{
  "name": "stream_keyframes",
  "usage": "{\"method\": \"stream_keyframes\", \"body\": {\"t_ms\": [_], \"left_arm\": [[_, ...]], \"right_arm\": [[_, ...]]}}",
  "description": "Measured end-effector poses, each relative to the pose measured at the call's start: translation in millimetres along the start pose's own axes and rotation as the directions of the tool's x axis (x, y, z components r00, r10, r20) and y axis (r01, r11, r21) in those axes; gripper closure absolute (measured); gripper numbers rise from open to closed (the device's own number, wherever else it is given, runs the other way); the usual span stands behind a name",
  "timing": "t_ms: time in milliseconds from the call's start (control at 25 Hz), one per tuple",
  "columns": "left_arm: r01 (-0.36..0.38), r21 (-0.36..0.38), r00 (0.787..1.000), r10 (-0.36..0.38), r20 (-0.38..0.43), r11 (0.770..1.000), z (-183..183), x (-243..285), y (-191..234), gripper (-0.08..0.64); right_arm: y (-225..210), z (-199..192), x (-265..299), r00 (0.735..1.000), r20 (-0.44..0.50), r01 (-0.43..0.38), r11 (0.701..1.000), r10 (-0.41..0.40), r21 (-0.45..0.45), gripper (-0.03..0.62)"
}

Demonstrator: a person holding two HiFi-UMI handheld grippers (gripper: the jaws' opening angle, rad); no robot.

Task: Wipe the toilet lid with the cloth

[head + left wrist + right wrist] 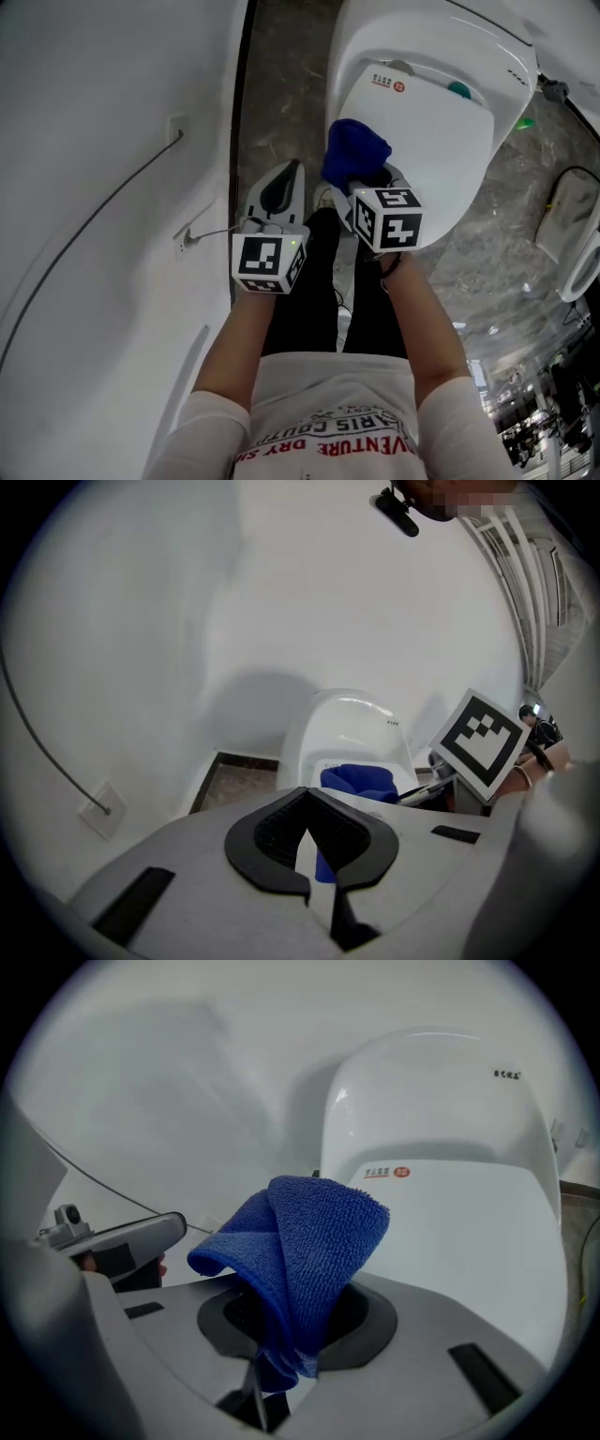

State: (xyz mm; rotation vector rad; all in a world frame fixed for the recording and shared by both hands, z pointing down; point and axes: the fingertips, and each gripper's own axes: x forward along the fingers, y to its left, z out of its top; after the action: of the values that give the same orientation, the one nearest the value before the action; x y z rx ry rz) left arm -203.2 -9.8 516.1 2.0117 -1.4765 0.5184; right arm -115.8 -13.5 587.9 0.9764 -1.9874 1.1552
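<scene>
Pinched by its lower fold in my right gripper (281, 1358), the blue cloth (305, 1237) stands bunched at the toilet lid (459, 1241)'s near edge, ready to press down. At nine o'clock my left gripper (279, 186) idles, clenched and empty, clear of the wipe.

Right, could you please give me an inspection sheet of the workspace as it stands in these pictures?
Surface: toilet lid, white, closed, nothing lying on it.
Job's things: blue cloth, bunched, at the lid's near left edge.
Clutter: small green bits by the hinge, too small to identify.
Grippers: right gripper shut on the cloth; left gripper shut with nothing in it, held over the floor left of the toilet.
Cables: dark cable along the wall to a wall plate; black cable on the floor at right.
Surroundings: white wall, stone-patterned floor.
</scene>
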Motion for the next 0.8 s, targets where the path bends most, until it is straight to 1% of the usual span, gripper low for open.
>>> {"method": "stream_keyframes", "body": {"t_ms": [160, 240, 320, 400, 480, 640, 800], "left_arm": [[0.001, 0.006, 1.000, -0.001, -0.019, 1.000, -19, -5, 21, 0.554], [0.003, 0.002, 0.999, -0.003, -0.033, 1.000, -30, -4, 23, 0.554], [0.010, -0.004, 0.999, -0.010, -0.047, 1.000, -40, -2, 21, 0.554], [0.021, -0.005, 0.998, -0.022, -0.056, 1.000, -47, 4, 12, 0.554], [0.028, -0.001, 0.998, -0.028, -0.057, 1.000, -50, 11, 1, 0.554], [0.030, -0.021, 0.999, -0.031, -0.033, 0.999, -44, 22, -22, 0.554], [0.029, -0.022, 0.999, -0.029, -0.022, 0.999, -37, 27, -50, 0.554]], "right_arm": [[10, -17, 36, 0.999, -0.049, 0.002, 1.000, -0.002, -0.002, 0.505], [7, -26, 47, 0.998, -0.065, 0.005, 1.000, -0.005, 0.004, 0.505], [2, -31, 51, 0.998, -0.061, -0.005, 1.000, 0.006, 0.025, 0.505], [-2, -30, 49, 0.999, -0.047, -0.024, 0.999, 0.026, 0.030, 0.505], [-6, -31, 45, 0.999, -0.043, -0.033, 0.999, 0.033, 0.013, 0.505], [-24, -32, 26, 0.999, -0.031, -0.037, 0.999, 0.037, 0.023, 0.505], [-50, -37, -1, 1.000, -0.008, -0.021, 0.999, 0.021, -0.034, 0.505]]}}
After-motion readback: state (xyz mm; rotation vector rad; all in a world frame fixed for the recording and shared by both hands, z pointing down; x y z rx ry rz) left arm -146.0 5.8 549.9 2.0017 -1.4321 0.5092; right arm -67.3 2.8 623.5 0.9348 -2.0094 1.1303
